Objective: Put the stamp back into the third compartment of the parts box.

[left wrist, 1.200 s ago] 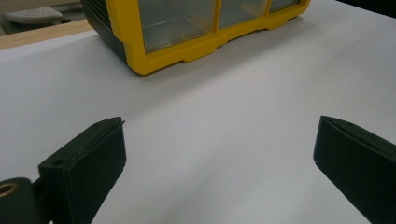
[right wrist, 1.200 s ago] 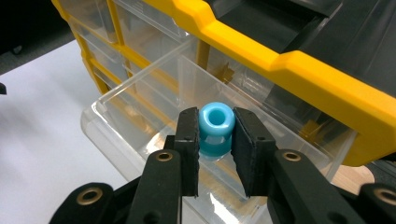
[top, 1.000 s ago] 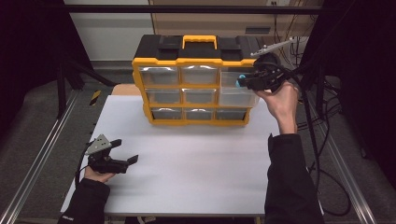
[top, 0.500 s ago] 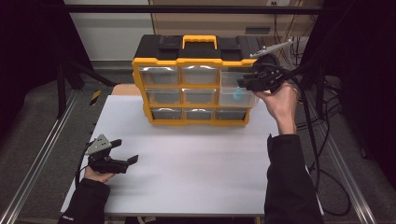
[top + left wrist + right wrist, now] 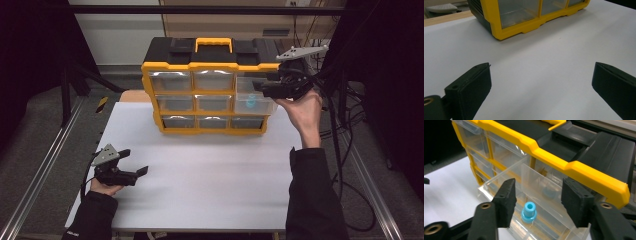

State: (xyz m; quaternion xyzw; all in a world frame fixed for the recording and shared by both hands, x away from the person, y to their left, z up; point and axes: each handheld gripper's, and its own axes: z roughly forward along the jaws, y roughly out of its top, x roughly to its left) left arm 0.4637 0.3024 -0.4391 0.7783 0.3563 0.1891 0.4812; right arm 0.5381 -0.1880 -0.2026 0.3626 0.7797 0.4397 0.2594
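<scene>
A yellow and black drawer cabinet (image 5: pixel 210 87) stands at the back of the white table (image 5: pixel 210 170). Its middle right clear drawer (image 5: pixel 254 104) is pulled out, and a small blue plastic piece (image 5: pixel 251 103) (image 5: pixel 529 212) stands upright on the drawer floor. My right gripper (image 5: pixel 260 87) (image 5: pixel 537 200) hovers open just above the drawer, its jaws either side of the blue piece and apart from it. My left gripper (image 5: pixel 142 172) (image 5: pixel 539 85) rests open on the table's near left, nothing between its jaws.
The cabinet's yellow base (image 5: pixel 529 26) lies ahead of the left gripper. Metal rails (image 5: pixel 45 165) run along both table sides, and cables (image 5: pixel 350 150) hang at the right. A black bar (image 5: pixel 200 10) crosses overhead at the back.
The right gripper has let go of the blue piece, which now stands in the drawer. The gripper has drawn back slightly to the right. The left gripper has not moved.
</scene>
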